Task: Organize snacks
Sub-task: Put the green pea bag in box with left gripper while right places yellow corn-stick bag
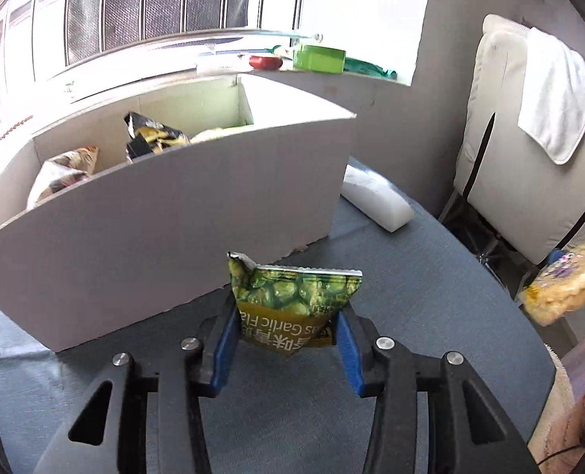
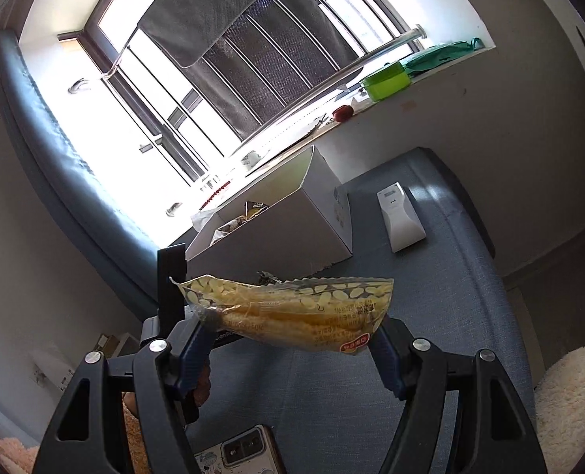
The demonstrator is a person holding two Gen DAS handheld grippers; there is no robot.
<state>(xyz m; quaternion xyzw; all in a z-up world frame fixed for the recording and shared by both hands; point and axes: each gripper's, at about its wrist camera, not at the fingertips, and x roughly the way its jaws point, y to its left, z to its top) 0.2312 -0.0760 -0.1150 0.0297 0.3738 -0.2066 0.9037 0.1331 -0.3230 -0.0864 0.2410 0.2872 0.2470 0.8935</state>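
My left gripper [image 1: 288,328] is shut on a green garlic-pea snack bag [image 1: 292,300], held upright just in front of the near wall of a white cardboard box [image 1: 166,229]. Several snack bags [image 1: 150,138] lie inside the box. My right gripper [image 2: 292,328] is shut on a yellow clear snack bag [image 2: 288,312], held level above the blue table, well short of the box [image 2: 284,221]. That yellow bag also shows at the right edge of the left wrist view [image 1: 565,284].
A white flat device [image 1: 375,197] lies on the blue table [image 1: 411,316] right of the box; it also shows in the right wrist view [image 2: 401,217]. A phone [image 2: 245,450] lies near me. A cushioned chair [image 1: 529,158] stands at right. A windowsill holds a green box [image 1: 318,57].
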